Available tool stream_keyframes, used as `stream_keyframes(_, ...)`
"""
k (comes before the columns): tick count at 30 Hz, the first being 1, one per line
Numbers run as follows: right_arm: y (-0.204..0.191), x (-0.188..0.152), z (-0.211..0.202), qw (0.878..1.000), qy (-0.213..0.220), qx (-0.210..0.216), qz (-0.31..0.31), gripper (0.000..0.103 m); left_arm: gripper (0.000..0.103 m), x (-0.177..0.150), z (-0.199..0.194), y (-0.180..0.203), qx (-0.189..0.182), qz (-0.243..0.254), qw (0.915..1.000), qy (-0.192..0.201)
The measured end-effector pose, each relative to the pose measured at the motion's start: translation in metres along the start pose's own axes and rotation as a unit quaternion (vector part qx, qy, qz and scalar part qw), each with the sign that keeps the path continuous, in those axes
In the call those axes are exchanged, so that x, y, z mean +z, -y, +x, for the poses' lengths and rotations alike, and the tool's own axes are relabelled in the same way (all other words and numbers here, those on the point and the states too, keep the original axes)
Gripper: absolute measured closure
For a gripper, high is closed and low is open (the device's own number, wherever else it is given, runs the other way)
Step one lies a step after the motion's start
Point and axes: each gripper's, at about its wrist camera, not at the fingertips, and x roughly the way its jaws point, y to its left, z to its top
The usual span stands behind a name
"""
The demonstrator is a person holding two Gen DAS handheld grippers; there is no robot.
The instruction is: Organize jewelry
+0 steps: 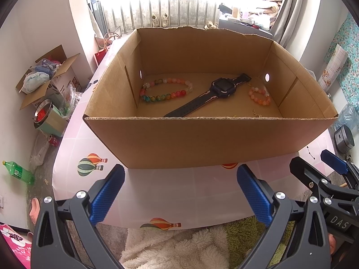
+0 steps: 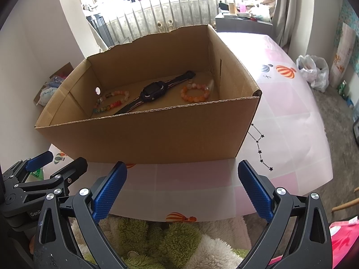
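Inside the cardboard box [image 1: 157,139] lie the watch [image 1: 222,87] and two bead bracelets [image 1: 166,90]; both the left gripper [image 1: 179,192] and the right gripper [image 2: 182,190] hover spread and empty, so each should descend vertically past the near wall.

Box [image 1: 202,139] front wall hides watch [image 1: 221,89] strap end and most of gold chain [image 1: 257,113]; chain too small to identify.

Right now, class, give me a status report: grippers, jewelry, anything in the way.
Left gripper and right gripper open, empty, short of the cardboard box. Watch, multicolour bracelet, orange bracelet lie inside. Near wall blocks a straight reach.
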Motion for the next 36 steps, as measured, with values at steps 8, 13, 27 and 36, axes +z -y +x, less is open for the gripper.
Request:
stream_keyframes(8, -0.0022, -0.0001, 0.0008, 1.0, -0.001, 0.001, 0.001, 0.008, 0.006, 0.0001, -0.0002, 0.0, 0.001, 0.0, 1.0, 0.0)
stream_keyframes(13, -0.0014, -0.0002, 0.0006, 1.0, 0.0, 0.001, 0.001, 0.008, 0.006, 0.0, -0.0002, 0.0, 0.0, 0.0, 1.0, 0.0)
stream_keyframes(27, -0.001, 0.0001, 0.0008, 1.0, -0.002, 0.003, 0.001, 0.008, 0.006, 0.0, 0.0, -0.0003, 0.0, 0.0, 1.0, 0.0)
stream_keyframes(36, -0.0011, 0.0003, 0.0006, 1.0, -0.003, 0.003, 0.001, 0.008, 0.006, -0.0006, -0.0005, -0.0003, 0.001, -0.001, 1.0, -0.001)
